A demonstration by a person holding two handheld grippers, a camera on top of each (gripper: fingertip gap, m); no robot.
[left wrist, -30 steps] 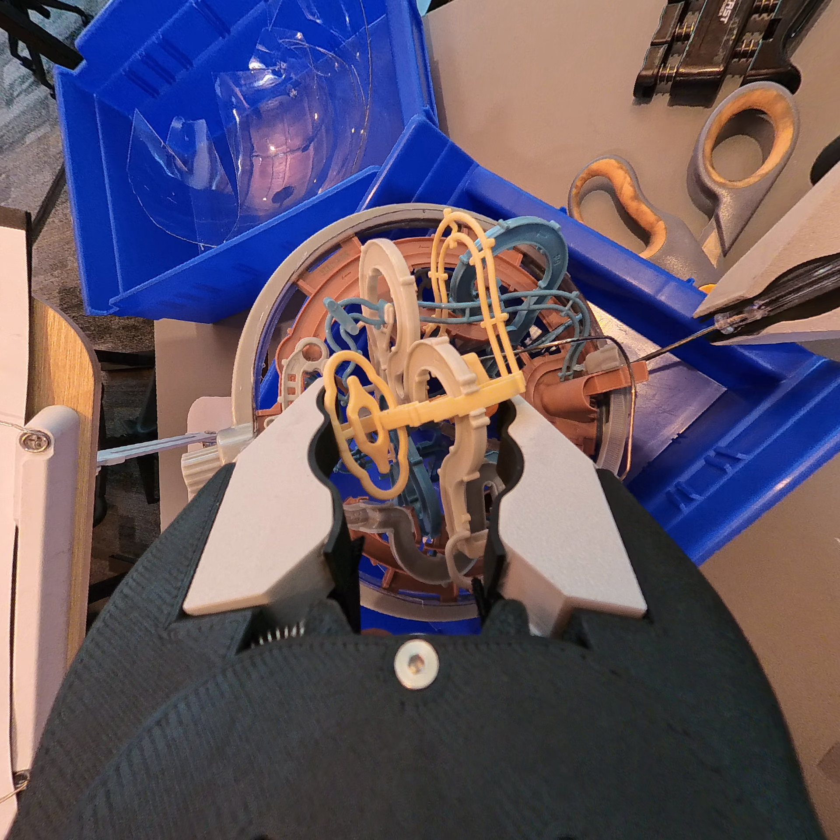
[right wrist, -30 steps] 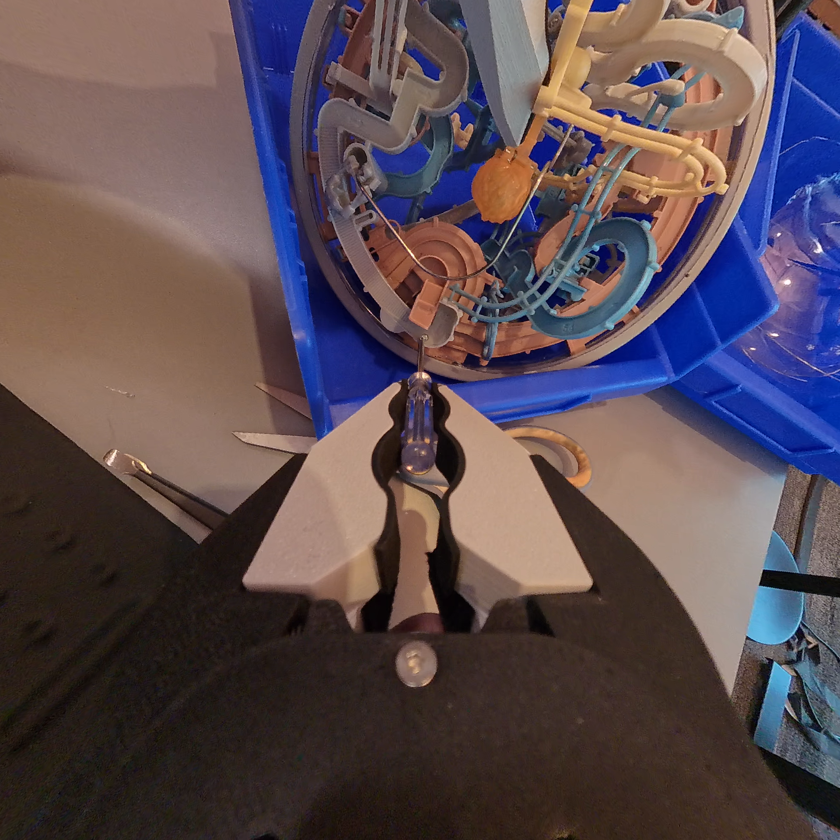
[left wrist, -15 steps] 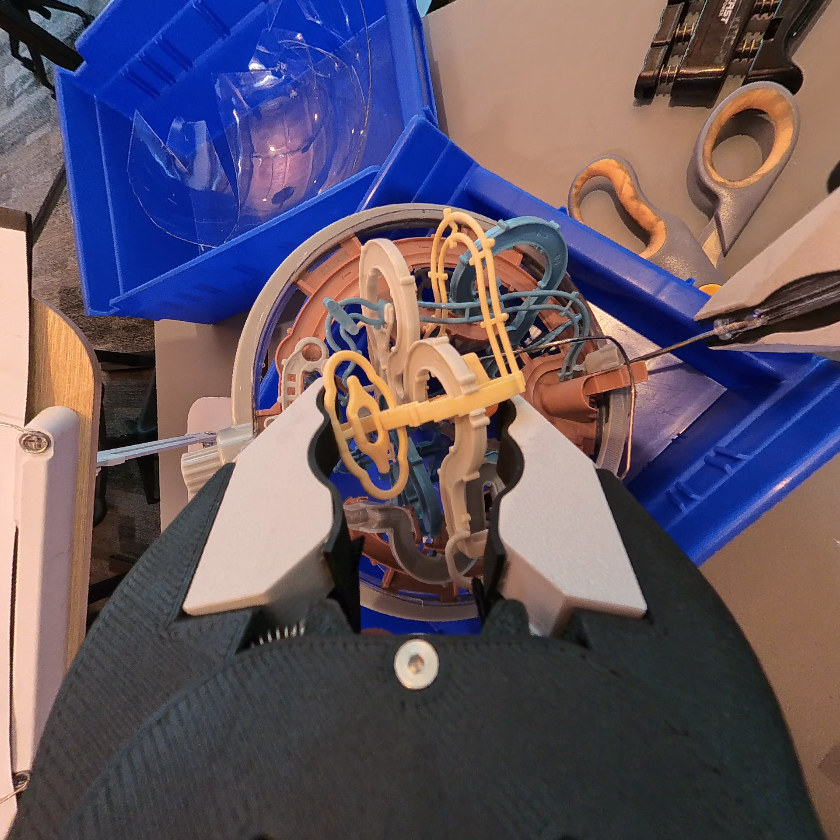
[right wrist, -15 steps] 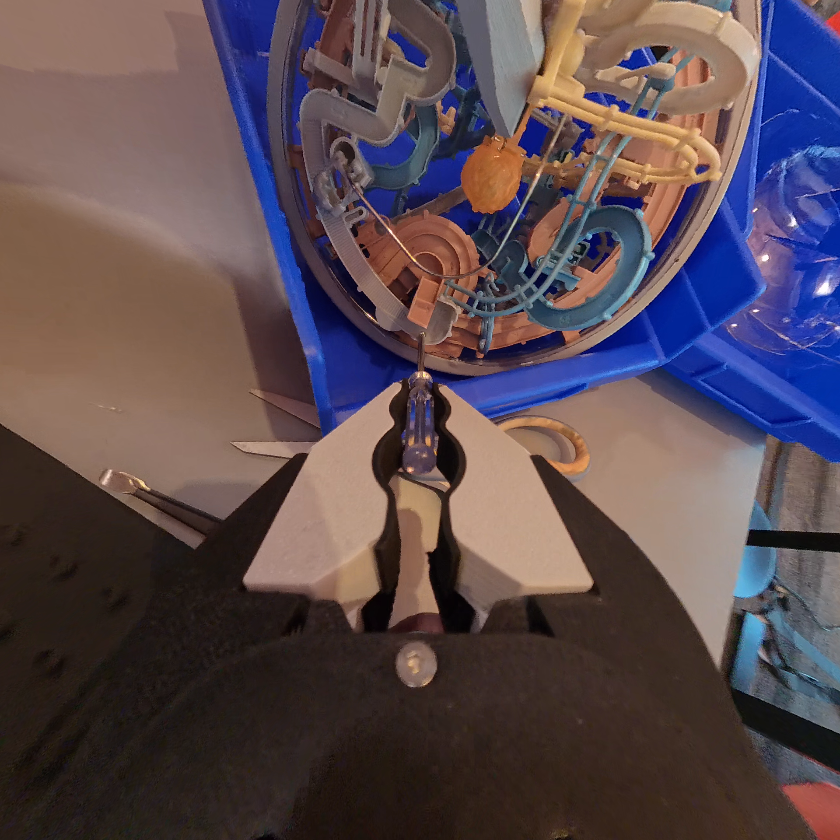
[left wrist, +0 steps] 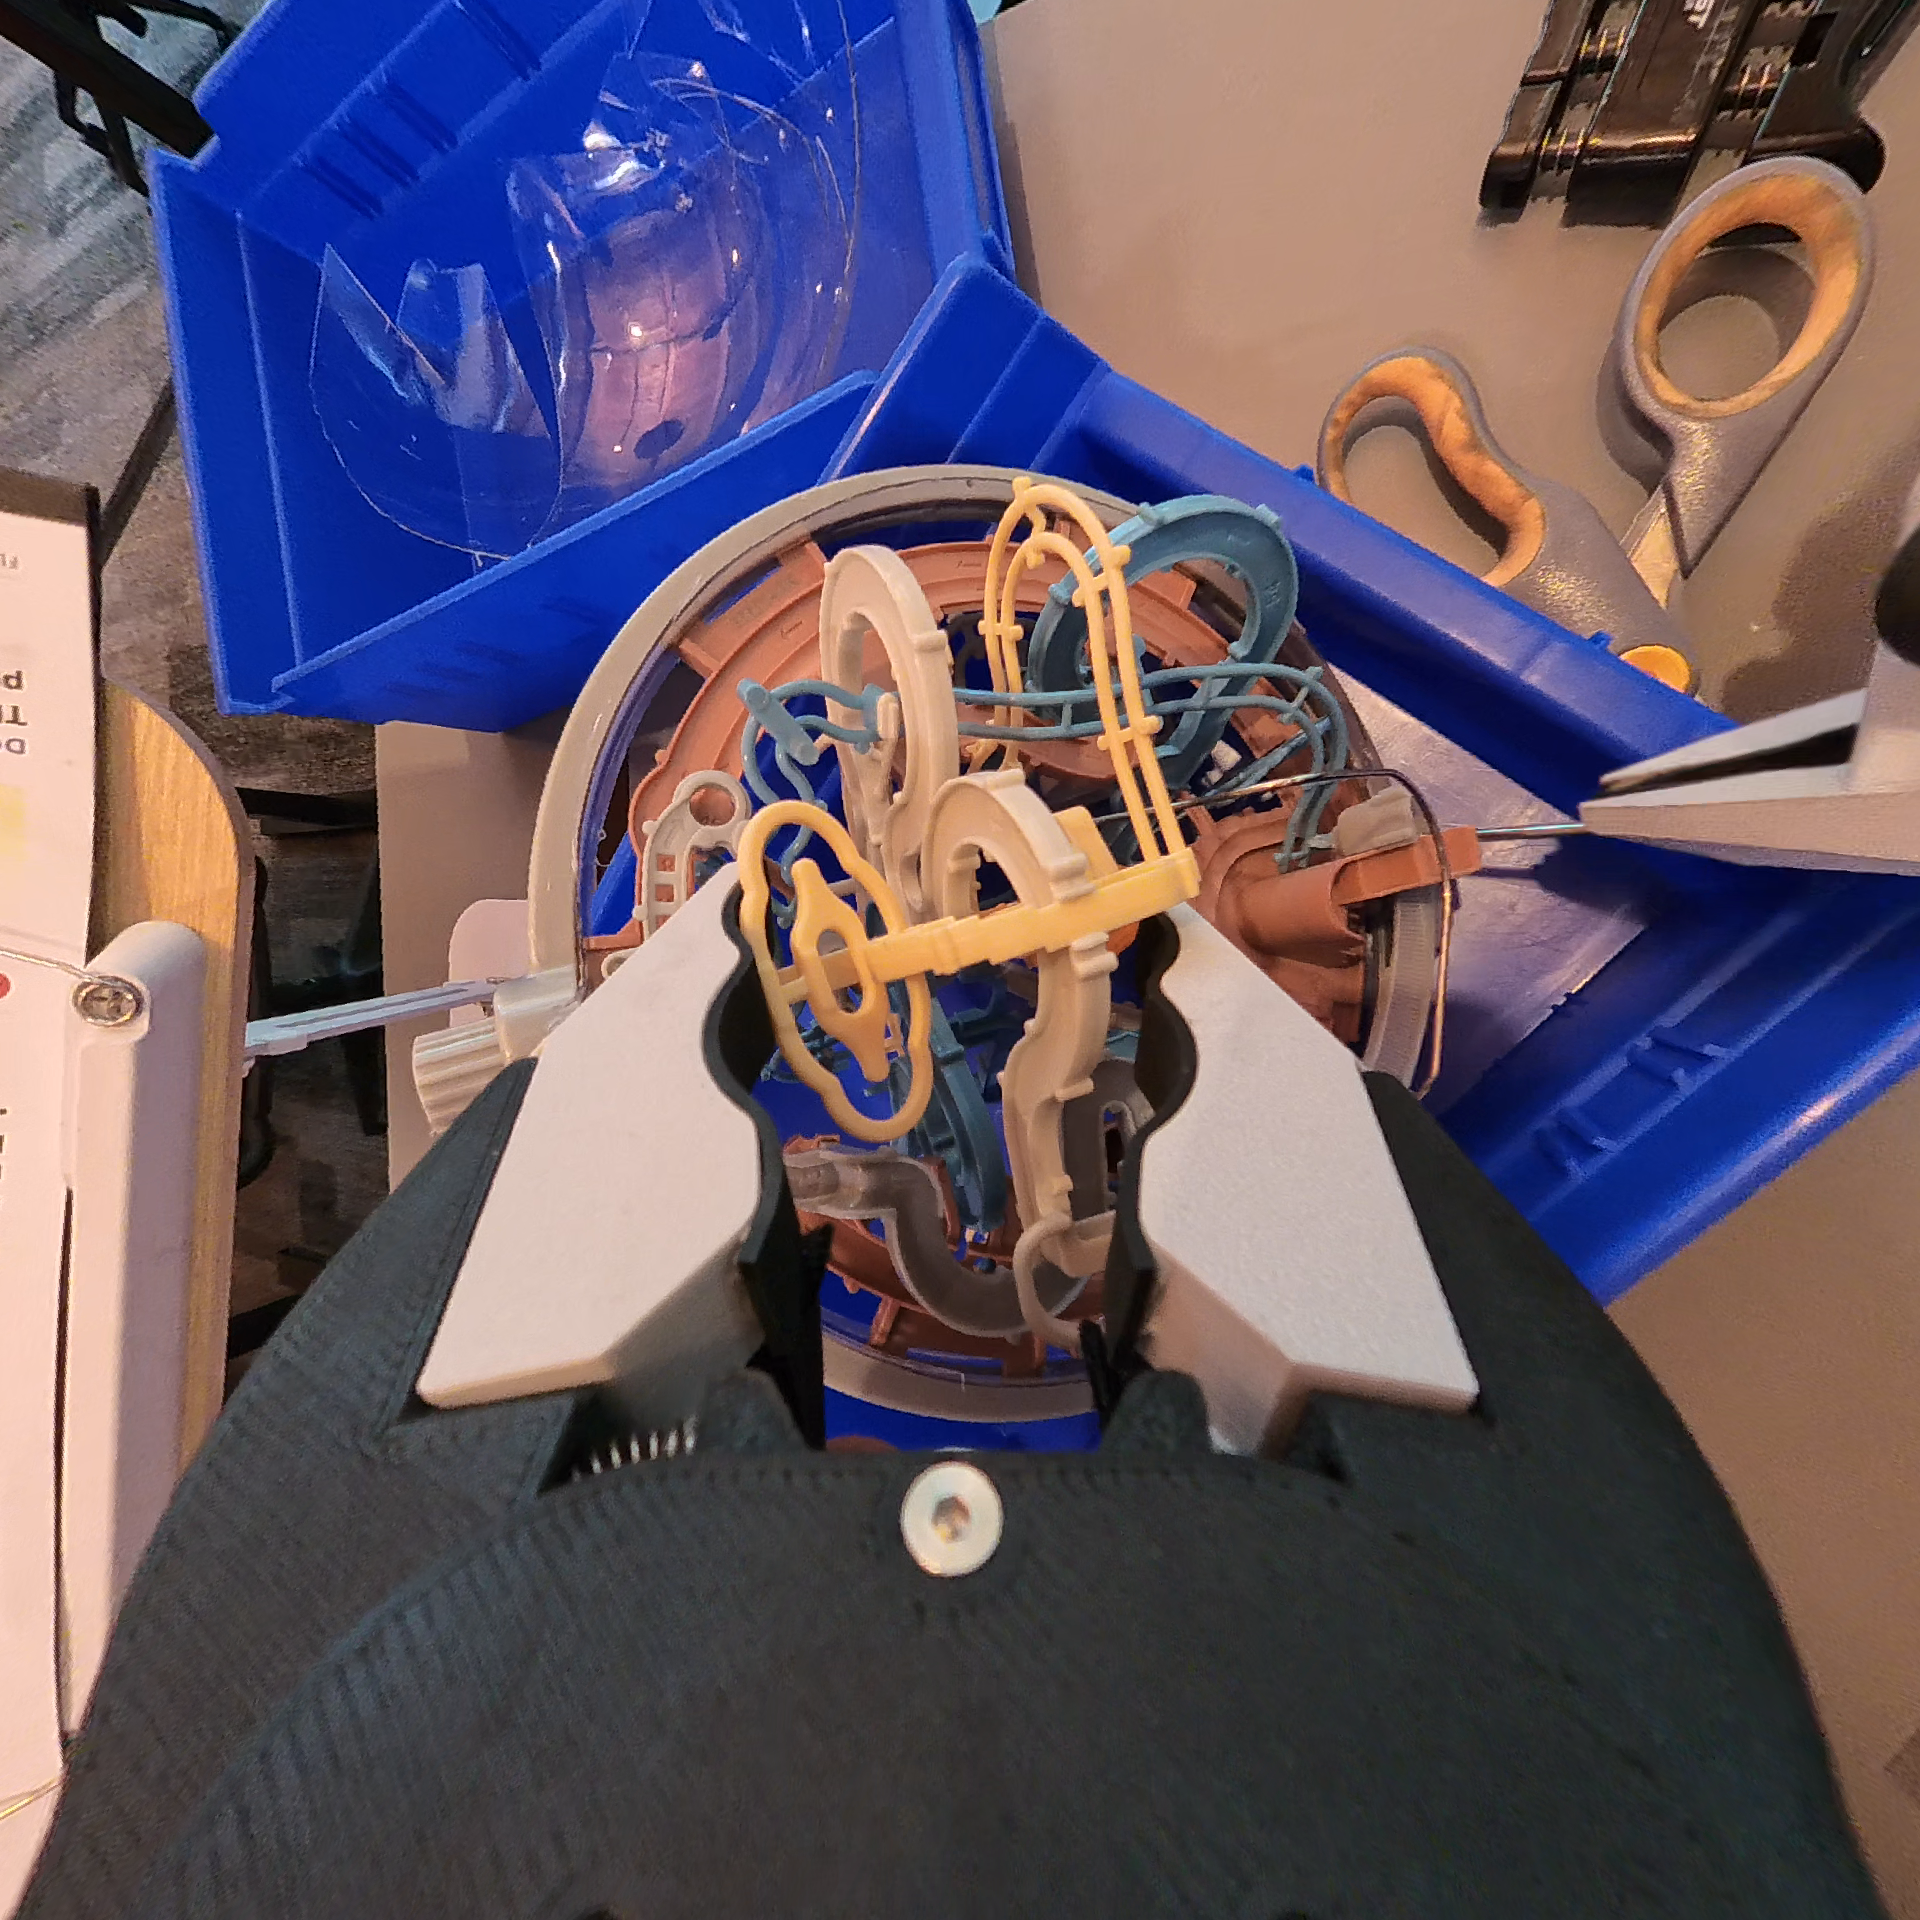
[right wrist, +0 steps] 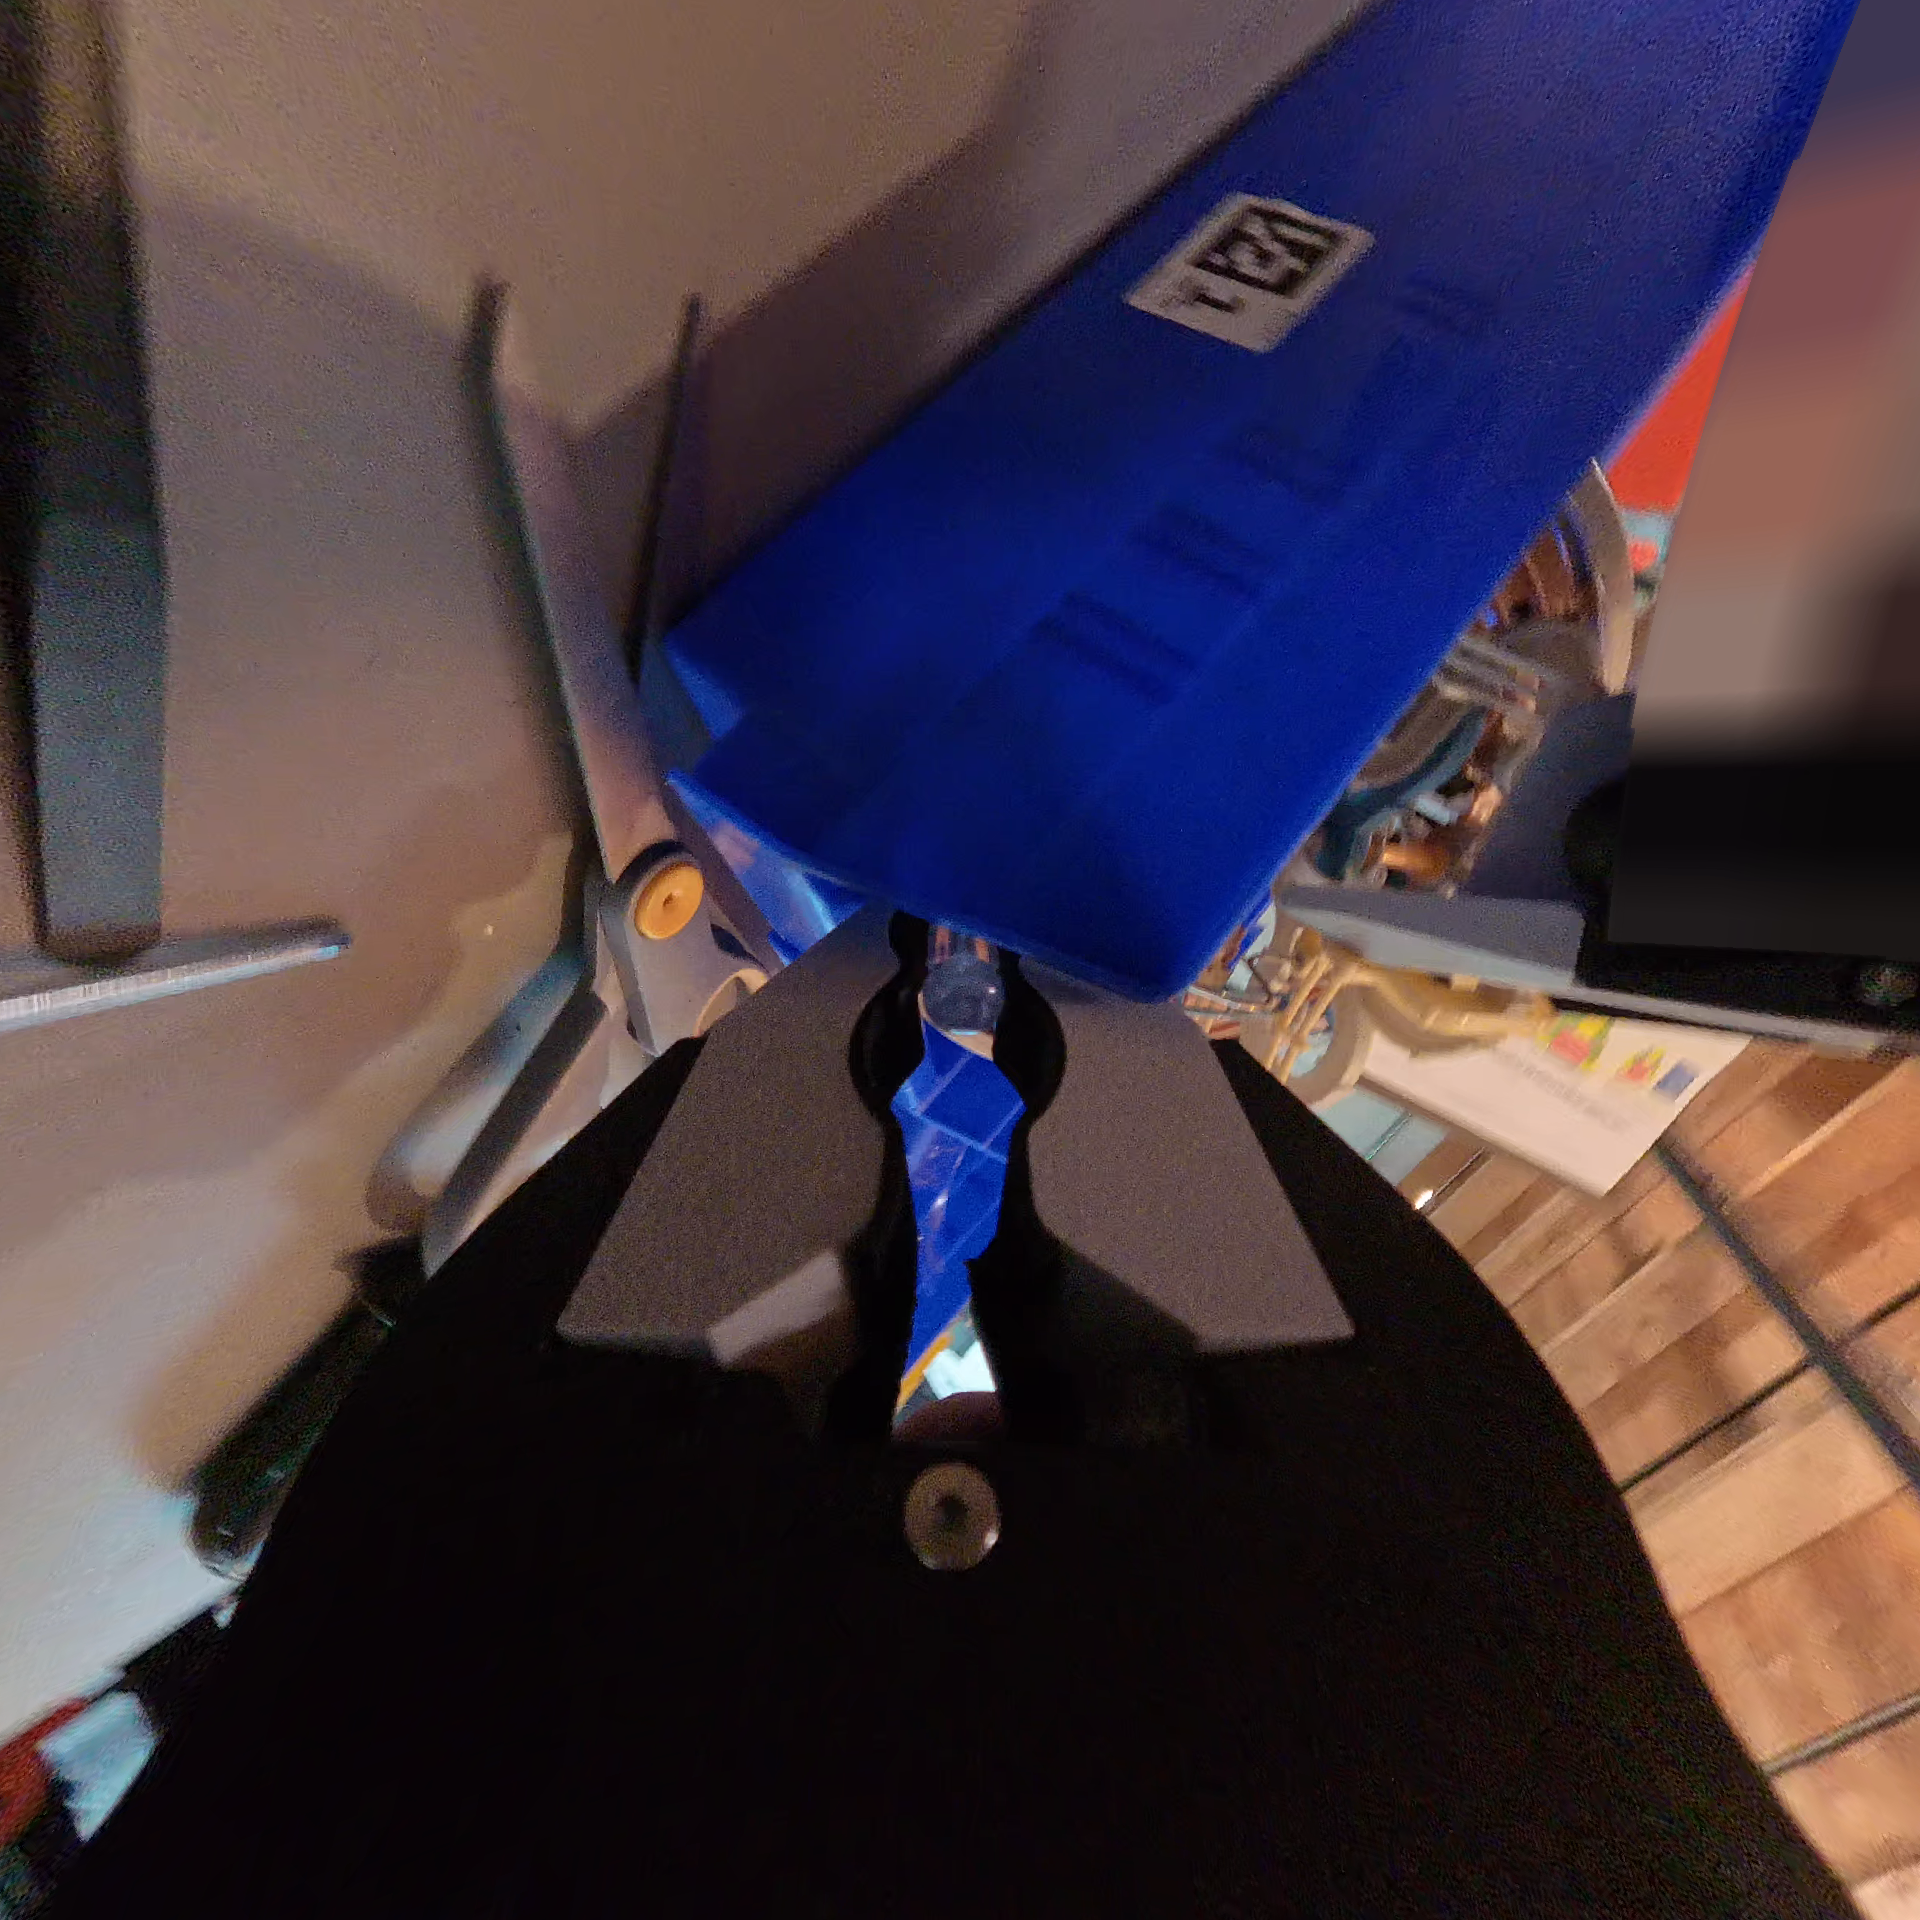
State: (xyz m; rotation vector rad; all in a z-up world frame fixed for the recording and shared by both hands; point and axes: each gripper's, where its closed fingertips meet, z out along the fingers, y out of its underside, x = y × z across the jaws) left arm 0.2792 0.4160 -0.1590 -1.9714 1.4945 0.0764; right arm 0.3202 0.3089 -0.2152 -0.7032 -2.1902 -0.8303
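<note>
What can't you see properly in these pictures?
- Screwdriver: right wrist view is blurred and dark; only the clear handle end shows between the right gripper fingers, its tip behind the blue bin.
- Maze ball: its lower part is hidden by the left gripper in the left wrist view.
- Scissors: blades cut off by the right edge there.
- Black tool: cut off by the top edge.

Right tool (right wrist: 961,1003) swung low beside bin (right wrist: 1091,623) (blurred).
</note>
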